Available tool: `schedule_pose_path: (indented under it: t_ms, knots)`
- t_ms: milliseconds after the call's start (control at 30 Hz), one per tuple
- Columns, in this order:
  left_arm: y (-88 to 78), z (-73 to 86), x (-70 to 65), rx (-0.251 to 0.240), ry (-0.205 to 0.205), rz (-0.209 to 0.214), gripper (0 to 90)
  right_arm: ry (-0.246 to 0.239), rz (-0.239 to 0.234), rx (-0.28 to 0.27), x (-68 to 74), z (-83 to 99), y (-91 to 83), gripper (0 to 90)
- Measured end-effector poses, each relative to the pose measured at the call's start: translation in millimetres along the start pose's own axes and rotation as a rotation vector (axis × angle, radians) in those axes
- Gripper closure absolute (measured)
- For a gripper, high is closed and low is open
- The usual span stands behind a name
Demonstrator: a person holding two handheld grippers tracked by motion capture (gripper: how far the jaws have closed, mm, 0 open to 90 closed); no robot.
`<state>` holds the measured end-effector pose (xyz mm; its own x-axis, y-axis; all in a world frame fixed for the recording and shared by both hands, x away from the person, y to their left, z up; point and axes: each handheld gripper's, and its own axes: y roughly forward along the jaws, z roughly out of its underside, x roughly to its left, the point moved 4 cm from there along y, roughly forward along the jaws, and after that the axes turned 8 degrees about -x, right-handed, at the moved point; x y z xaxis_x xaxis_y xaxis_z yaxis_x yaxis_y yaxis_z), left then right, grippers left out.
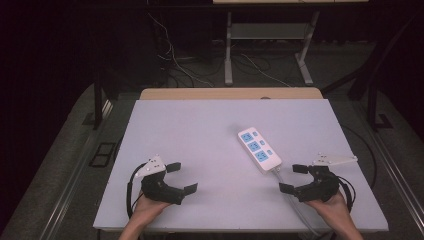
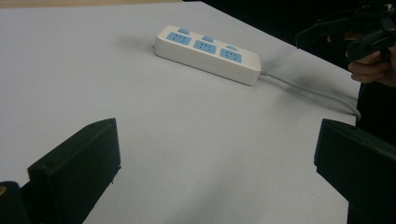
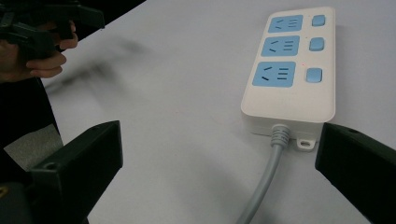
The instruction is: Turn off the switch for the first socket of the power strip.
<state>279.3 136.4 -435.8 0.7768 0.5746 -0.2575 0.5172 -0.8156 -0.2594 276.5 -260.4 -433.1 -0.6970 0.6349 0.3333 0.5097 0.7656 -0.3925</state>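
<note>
Your white surface [image 1: 200, 130] carries one white power strip [image 1: 259, 149] with three blue sockets, lying flat toward your right side, its grey cable [image 1: 292, 200] trailing off the near edge

Power strip [image 1: 259, 149]: white body, three blue sockets in a row, a blue button beside each. Lies flat, face up, right of centre on the white table [image 1: 200, 135], long axis skewed to the table edges. Grey cord [image 3: 268, 177] leaves its near end and runs toward the table's near edge.
</note>
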Motion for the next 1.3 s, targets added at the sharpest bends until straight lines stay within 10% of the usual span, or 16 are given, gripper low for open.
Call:
schedule_pose_path:
  t_ms: [1300]
  knots:
    - [1.9, 2.3, 0.5, 0.01, -0.004, 0.003, 0.0, -0.037, -0.035, 0.066, -3.7, -36.1, 7.6, 0.5]
